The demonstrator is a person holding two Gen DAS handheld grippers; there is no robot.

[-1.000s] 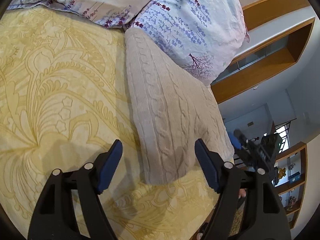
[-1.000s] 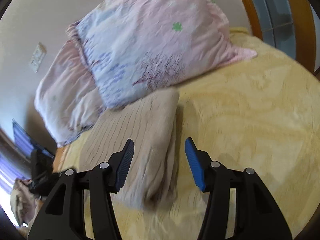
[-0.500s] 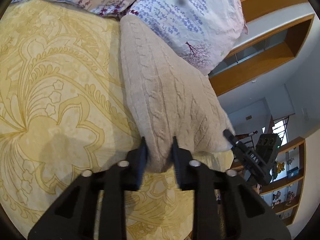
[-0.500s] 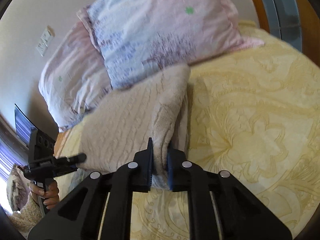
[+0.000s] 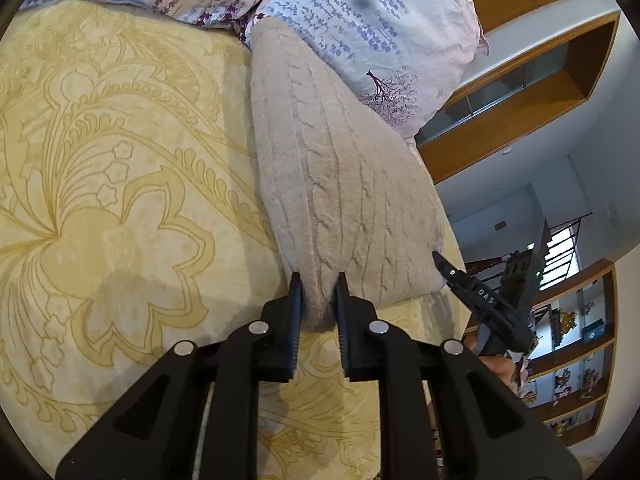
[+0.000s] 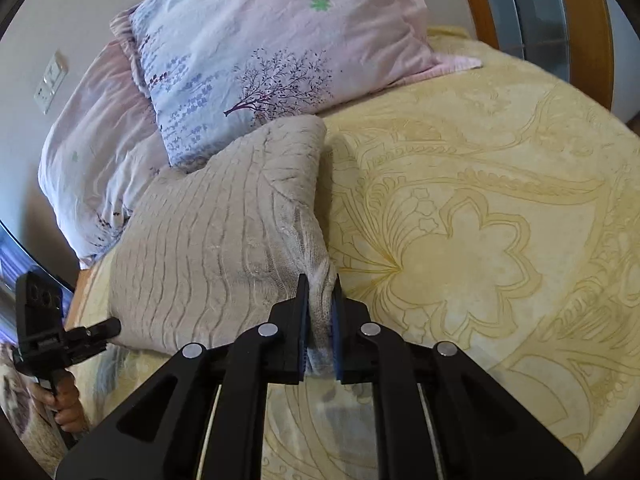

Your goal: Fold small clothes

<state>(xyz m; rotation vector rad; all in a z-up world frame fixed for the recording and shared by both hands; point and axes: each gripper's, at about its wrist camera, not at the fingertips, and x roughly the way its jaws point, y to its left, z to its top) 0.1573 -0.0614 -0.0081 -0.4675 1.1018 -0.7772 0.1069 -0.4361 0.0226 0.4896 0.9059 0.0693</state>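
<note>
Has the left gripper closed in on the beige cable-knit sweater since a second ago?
Yes. The left gripper moved forward toward the floral pillow, and its jaws, wide apart before, now pinch the near edge of the beige cable-knit sweater.

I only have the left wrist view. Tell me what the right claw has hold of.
Observer: The right claw is shut on a bunched corner of the sweater, with the knit pinched between its pads.
Operator: Describe how the cloth sits by that corner.
Observer: It stands up as a ridge that runs from the claw toward the pillow, and it casts a shadow on the bedspread beside it.
</note>
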